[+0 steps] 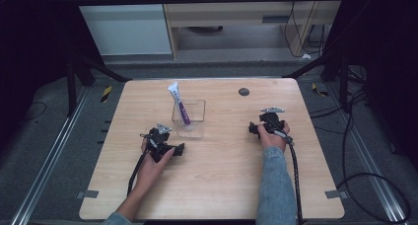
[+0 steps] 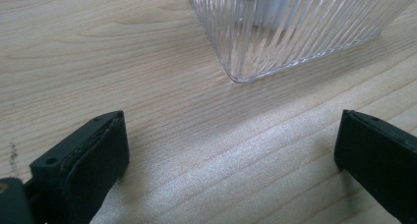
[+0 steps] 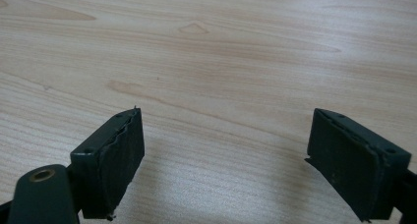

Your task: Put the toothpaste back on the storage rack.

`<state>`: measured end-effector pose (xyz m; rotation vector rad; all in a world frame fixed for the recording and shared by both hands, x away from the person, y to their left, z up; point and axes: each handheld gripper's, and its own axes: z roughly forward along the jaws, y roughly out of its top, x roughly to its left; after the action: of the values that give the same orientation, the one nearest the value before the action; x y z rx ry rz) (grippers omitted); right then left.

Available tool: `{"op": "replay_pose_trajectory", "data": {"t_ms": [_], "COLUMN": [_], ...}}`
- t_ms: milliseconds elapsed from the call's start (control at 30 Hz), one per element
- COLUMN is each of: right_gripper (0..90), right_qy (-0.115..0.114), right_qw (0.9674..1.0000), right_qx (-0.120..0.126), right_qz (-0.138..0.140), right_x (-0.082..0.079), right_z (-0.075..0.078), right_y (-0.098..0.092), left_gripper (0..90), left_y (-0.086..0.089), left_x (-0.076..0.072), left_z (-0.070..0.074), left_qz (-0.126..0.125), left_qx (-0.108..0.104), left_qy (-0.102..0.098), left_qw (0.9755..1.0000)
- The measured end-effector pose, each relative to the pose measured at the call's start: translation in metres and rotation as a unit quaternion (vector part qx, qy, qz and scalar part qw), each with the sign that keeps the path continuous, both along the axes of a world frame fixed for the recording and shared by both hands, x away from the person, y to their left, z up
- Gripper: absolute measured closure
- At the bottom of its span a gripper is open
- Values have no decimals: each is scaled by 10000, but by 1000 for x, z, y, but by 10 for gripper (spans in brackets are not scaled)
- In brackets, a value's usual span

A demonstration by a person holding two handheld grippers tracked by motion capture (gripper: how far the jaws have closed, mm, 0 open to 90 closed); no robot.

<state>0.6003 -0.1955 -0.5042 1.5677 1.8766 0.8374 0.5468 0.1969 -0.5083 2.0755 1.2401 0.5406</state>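
Both sets of jaws are spread wide and gripping nothing, bare wood between them. Out ahead of my left gripper [image 2: 231, 155] sits the clear ribbed container [image 2: 295, 27], its rounded near corner just beyond my left-hand jaws, apart from them, resting flat on the table [image 2: 123, 62]. From the high view, that container [image 1: 189, 119] stands near the middle of the tabletop, and a white-and-purple tube [image 1: 179, 103] leans inside it, top end poking up over the rim toward the far left. My left gripper [image 1: 170, 147] rests on the wood just to the near-left of the container, hand wrapped round it, cable trailing back toward me. Over on the other side, my right gripper [image 1: 256, 129] lies well apart from the container, jaws released over plain grain [image 3: 226, 62]. Farther back, a small dark round spot [image 1: 243, 92] marks the table near its far edge.
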Motion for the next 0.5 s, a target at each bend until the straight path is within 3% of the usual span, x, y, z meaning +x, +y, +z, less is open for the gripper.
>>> {"op": "replay_pose_trajectory", "data": {"t_ms": [300, 500], "right_gripper": [138, 86], "right_qy": [49, 137], "right_qw": [10000, 9997], "right_qx": [28, 97], "right_qz": [55, 187], "right_x": [3, 2], "right_z": [-5, -6], "right_y": [1, -2], "left_gripper": [0, 0], "left_y": [0, 0], "left_x": [0, 0], "left_z": [0, 0], "left_qz": [0, 1], "left_qx": [0, 2], "left_qy": [0, 0], "left_qw": [10000, 10000]}}
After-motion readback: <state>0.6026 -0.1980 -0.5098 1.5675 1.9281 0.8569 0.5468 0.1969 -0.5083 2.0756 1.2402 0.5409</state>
